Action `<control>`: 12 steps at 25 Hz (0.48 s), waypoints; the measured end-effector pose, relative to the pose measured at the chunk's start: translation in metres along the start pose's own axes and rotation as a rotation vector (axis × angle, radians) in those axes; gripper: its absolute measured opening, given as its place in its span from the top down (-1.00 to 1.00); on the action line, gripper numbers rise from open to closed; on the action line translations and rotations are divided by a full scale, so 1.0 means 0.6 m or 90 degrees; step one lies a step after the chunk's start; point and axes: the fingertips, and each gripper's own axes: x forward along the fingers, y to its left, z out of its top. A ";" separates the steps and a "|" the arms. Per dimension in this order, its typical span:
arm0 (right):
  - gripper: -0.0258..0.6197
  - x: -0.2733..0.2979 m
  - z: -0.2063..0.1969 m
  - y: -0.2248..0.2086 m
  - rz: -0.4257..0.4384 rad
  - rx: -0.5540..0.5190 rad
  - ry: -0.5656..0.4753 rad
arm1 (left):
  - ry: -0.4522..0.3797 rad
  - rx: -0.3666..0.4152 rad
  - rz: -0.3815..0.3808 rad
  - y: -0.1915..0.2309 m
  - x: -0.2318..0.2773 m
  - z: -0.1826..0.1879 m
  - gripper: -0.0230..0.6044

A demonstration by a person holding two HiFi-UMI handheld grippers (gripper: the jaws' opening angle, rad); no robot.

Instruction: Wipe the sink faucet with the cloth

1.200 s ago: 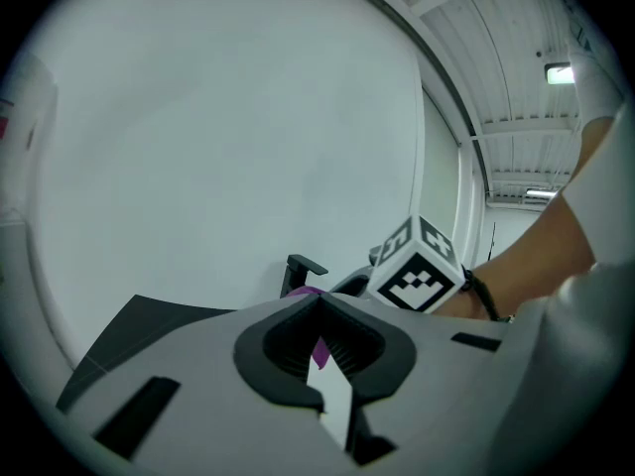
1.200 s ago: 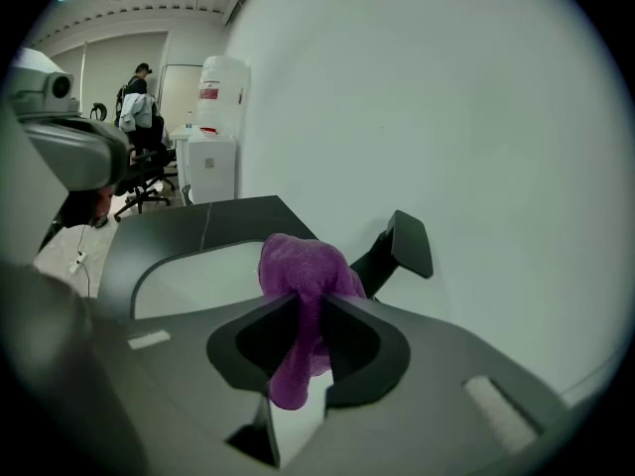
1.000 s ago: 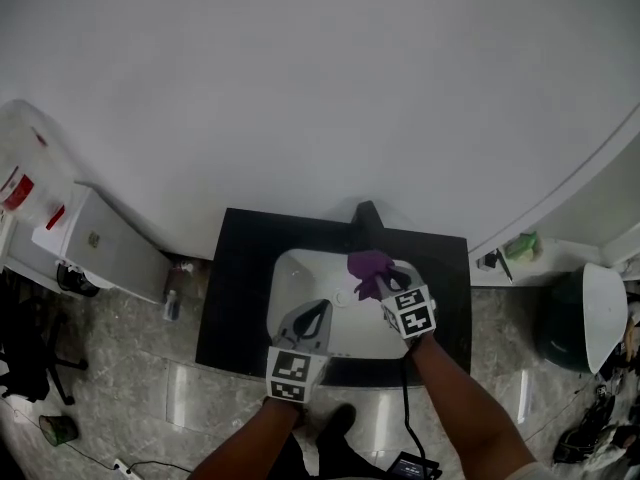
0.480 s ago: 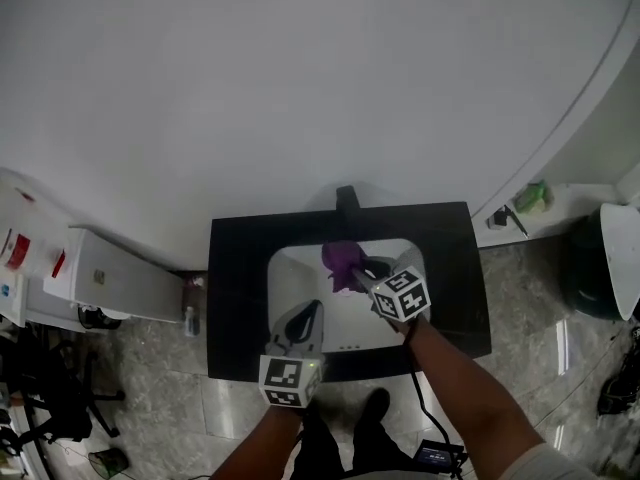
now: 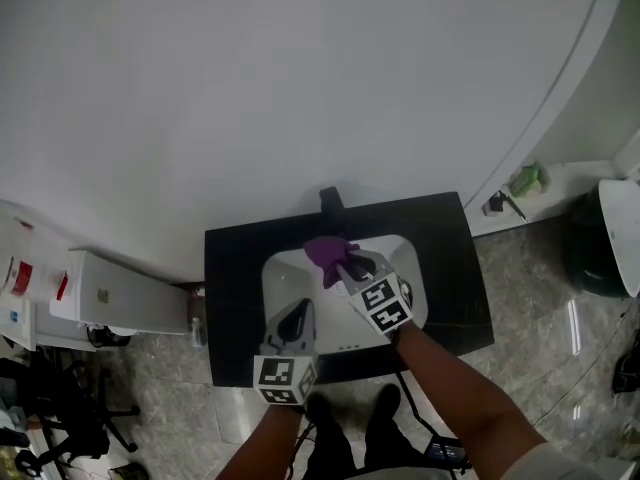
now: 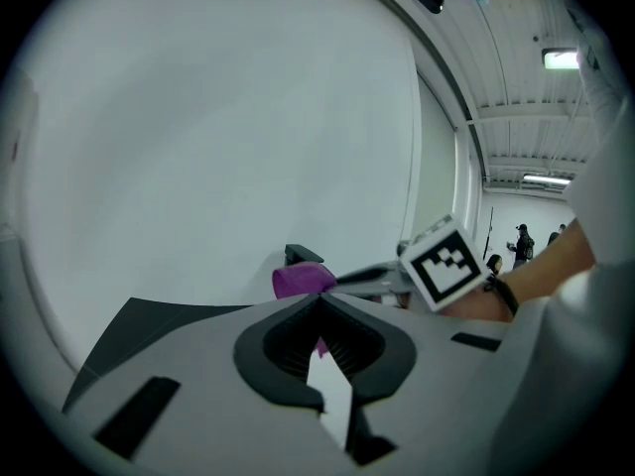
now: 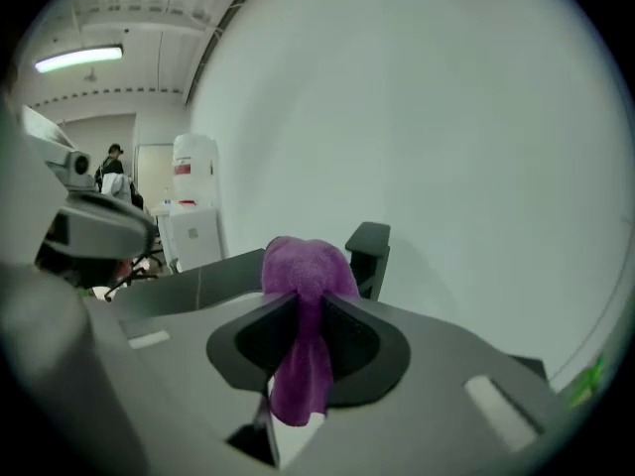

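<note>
The right gripper (image 5: 347,265) pinches the purple cloth (image 5: 325,253) just in front of the faucet (image 5: 329,200); the left gripper (image 5: 300,311) (jaws together, nothing between them) hangs farther from the faucet, over the sink (image 5: 275,270)

For me the cloth (image 7: 303,296) is purple and the faucet (image 7: 369,251) is black. The sink (image 5: 283,273) is white, inside a black counter (image 5: 235,288). My left gripper (image 5: 301,308) and right gripper (image 5: 347,261) are grey, and each cube has black and white squares. The wall (image 5: 300,88) is plain white, the floor (image 5: 520,298) is grey with marble veins, and the water dispenser (image 7: 195,201) is white with a red label
</note>
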 end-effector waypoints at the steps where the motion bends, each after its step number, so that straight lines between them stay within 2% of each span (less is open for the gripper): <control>1: 0.69 0.017 0.016 -0.007 -0.006 -0.021 0.017 | 0.002 0.000 0.000 -0.001 -0.001 -0.001 0.91; 6: 0.69 0.077 0.021 -0.016 0.009 -0.081 0.113 | 0.004 0.003 -0.008 -0.014 -0.006 -0.003 0.91; 12: 0.69 0.038 -0.013 0.029 0.035 -0.098 0.105 | -0.002 0.008 -0.010 -0.006 -0.010 0.006 0.91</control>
